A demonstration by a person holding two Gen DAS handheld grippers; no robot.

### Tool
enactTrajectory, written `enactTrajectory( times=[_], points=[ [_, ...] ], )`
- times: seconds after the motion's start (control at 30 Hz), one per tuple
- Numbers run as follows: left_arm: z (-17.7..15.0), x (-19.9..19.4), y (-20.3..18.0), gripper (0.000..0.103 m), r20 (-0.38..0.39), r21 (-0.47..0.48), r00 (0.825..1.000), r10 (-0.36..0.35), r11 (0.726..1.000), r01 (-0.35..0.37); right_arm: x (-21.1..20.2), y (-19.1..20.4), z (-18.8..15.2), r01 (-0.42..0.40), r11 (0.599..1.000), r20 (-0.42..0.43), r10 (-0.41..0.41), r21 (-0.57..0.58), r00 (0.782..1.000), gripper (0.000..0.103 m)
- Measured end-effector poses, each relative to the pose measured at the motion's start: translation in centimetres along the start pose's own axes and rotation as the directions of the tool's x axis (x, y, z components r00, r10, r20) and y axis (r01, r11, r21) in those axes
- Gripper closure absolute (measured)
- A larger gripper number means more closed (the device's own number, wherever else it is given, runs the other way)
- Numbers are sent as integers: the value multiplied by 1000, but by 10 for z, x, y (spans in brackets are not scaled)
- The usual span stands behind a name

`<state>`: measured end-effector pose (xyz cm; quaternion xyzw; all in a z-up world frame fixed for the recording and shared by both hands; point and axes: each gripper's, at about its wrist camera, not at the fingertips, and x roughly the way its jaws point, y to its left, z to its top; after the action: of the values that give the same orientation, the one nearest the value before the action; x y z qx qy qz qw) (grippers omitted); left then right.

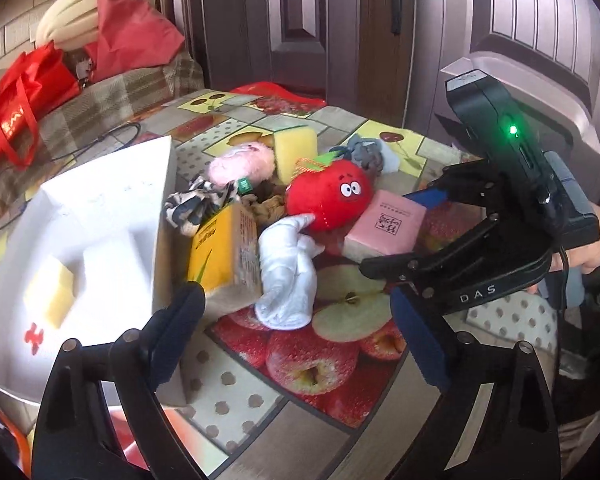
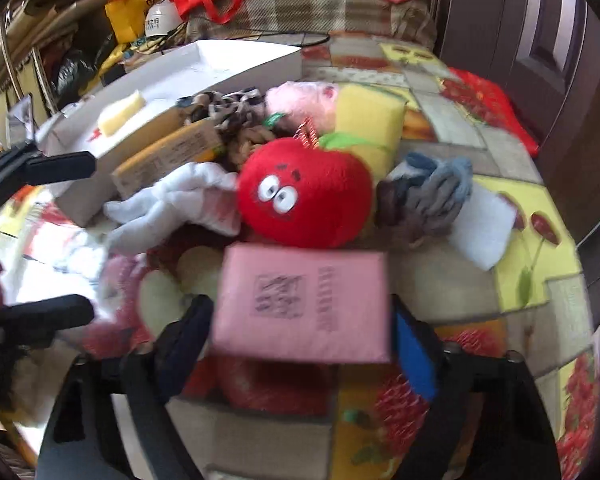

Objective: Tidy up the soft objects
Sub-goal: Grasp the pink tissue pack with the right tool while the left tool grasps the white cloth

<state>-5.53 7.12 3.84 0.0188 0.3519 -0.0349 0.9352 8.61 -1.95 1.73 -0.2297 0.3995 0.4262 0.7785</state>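
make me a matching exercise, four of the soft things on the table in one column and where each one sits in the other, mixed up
Things:
1. apple toy
2. pink packet
3. white glove
4. small yellow sponge

Places:
A. inside the white box
B. between the right gripper's jaws
C. middle of the pile, next to the big yellow sponge
D. flat on the tablecloth, beside the yellow carton

Pairs: 1-C, 2-B, 3-D, 4-A
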Motion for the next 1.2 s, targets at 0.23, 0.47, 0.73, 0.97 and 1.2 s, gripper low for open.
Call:
enactTrajectory(
  times=[0.23,0.47,0.73,0.97,1.2],
  points=[
    [21,19,-15,8,-5,54,1000,-12,998,13,-19,-40,-20,-68,982,69,56,174,996,29],
    [24,46,-20,23,-79,5,986,-147,989,148,-25,-54,-30,-131,957,125,102,258,987,29],
    [28,26,-17,22,-19,-9,991,-131,991,130,-29,-73,-33,-179,931,164,132,318,978,29],
    [22,49,-24,22,-117,20,986,-117,993,120,-30,-75,-34,-189,928,167,141,320,976,29],
    [7,56,-34,66,-136,45,985,-103,993,110,-47,-75,-31,-202,928,221,136,314,966,29]
  ],
)
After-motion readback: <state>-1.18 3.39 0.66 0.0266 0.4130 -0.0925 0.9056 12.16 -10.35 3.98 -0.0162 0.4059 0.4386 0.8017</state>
